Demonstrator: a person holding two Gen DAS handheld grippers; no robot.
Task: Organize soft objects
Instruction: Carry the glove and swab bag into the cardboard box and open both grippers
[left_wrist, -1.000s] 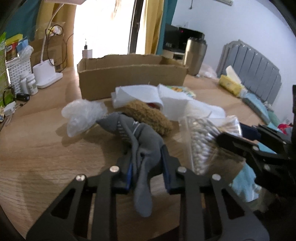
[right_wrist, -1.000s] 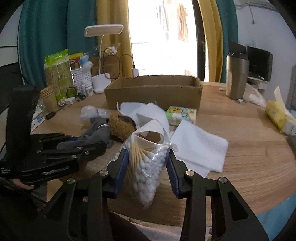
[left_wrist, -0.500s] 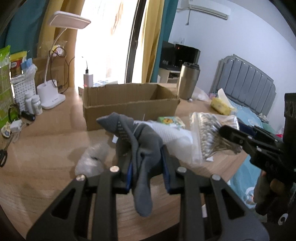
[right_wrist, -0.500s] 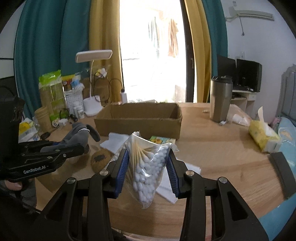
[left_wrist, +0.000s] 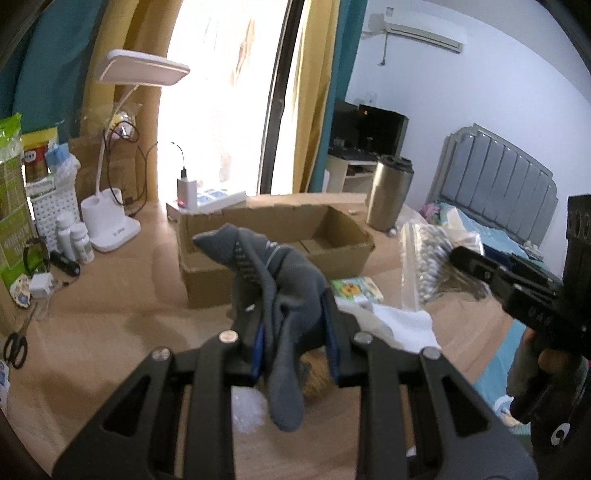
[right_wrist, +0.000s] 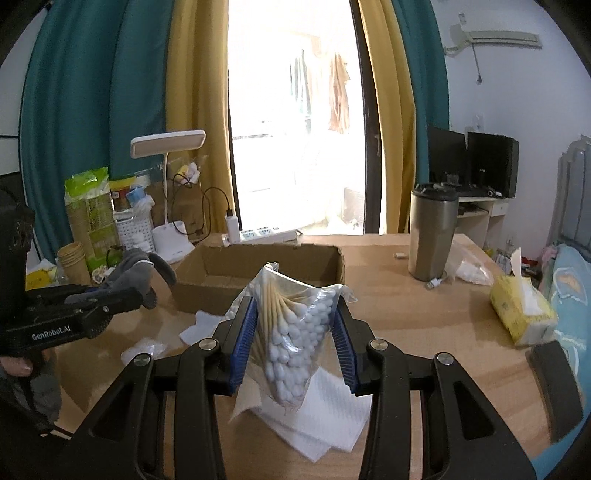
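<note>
Both wrist views look forward over the table (left_wrist: 110, 332), sharing the cardboard box (right_wrist: 258, 266)

Both hand-held grippers have lifted the grey sock (left_wrist: 280, 280) and cotton-swab bag (right_wrist: 295, 332) off the table (right_wrist: 424, 314).

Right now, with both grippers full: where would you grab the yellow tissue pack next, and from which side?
Probably across the two long sides of the tissue pack, mid-body, coming from above. It lies flat on the table, so the long sides are exposed. Avoid the tissue sticking up at its top: it would likely just pull out. The right gripper must first drop its swab bag.
</note>
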